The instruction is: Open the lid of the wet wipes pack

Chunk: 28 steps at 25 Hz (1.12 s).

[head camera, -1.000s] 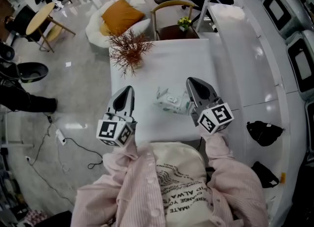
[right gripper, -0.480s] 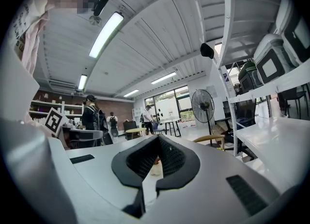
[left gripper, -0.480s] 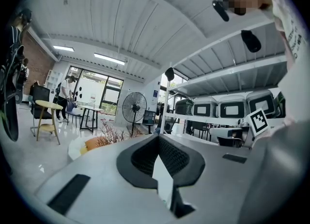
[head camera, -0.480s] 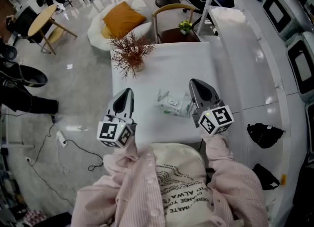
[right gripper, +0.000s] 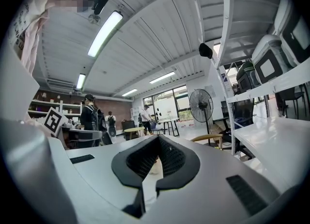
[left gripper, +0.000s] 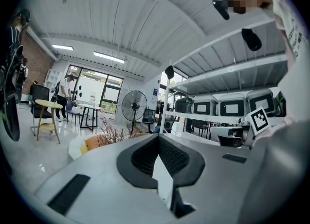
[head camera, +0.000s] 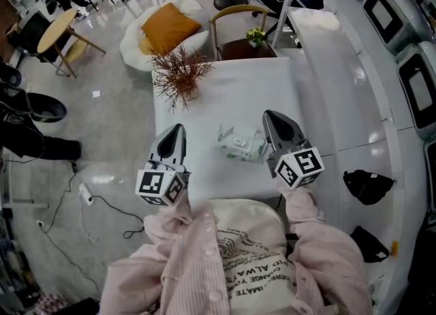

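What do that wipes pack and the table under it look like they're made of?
Wipes pack: probably soft plastic film, since it looks glossy and crinkled. Table: smooth plain white top, laminate or painted board; cannot tell which.

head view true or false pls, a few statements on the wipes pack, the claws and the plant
1. The wet wipes pack lies on the white table between the left claw and the right claw. True.
2. The left claw grips the pack. False: it is apart from it, off to the pack's left.
3. The reddish plant stands at the table's far left corner. True.
4. The right claw's jaws are wide open. False: they are together.
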Each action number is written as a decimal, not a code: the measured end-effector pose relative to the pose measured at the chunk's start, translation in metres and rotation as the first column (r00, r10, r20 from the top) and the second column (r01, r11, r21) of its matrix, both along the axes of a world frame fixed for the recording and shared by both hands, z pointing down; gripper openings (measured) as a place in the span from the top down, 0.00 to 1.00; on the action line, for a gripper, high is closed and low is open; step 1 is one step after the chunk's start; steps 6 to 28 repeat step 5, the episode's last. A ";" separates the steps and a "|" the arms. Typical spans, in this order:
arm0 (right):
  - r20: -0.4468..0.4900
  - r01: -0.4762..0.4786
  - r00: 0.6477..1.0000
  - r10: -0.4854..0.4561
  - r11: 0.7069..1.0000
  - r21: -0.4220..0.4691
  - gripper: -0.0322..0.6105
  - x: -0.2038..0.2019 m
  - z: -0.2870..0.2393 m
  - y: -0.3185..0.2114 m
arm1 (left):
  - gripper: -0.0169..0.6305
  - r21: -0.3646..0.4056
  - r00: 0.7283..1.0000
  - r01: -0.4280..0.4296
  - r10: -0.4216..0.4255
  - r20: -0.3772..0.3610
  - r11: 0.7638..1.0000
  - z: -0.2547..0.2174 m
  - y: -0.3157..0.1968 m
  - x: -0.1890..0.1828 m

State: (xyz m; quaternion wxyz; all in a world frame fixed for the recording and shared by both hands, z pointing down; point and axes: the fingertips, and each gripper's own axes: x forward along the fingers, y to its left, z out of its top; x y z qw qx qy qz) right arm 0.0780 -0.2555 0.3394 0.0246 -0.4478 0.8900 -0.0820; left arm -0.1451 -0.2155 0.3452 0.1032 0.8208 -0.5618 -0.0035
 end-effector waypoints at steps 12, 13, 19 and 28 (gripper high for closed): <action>-0.002 -0.006 1.000 0.006 1.000 -0.008 0.95 0.001 0.001 0.000 | 0.98 -0.006 1.000 0.000 0.000 -0.004 1.000 0.003 -0.001 0.001; -0.002 -0.006 1.000 0.006 1.000 -0.008 0.95 0.001 0.001 0.000 | 0.98 -0.006 1.000 0.000 0.000 -0.004 1.000 0.003 -0.001 0.001; -0.002 -0.006 1.000 0.006 1.000 -0.008 0.95 0.001 0.001 0.000 | 0.98 -0.006 1.000 0.000 0.000 -0.004 1.000 0.003 -0.001 0.001; -0.002 -0.006 1.000 0.006 1.000 -0.008 0.95 0.001 0.001 0.000 | 0.98 -0.006 1.000 0.000 0.000 -0.004 1.000 0.003 -0.001 0.001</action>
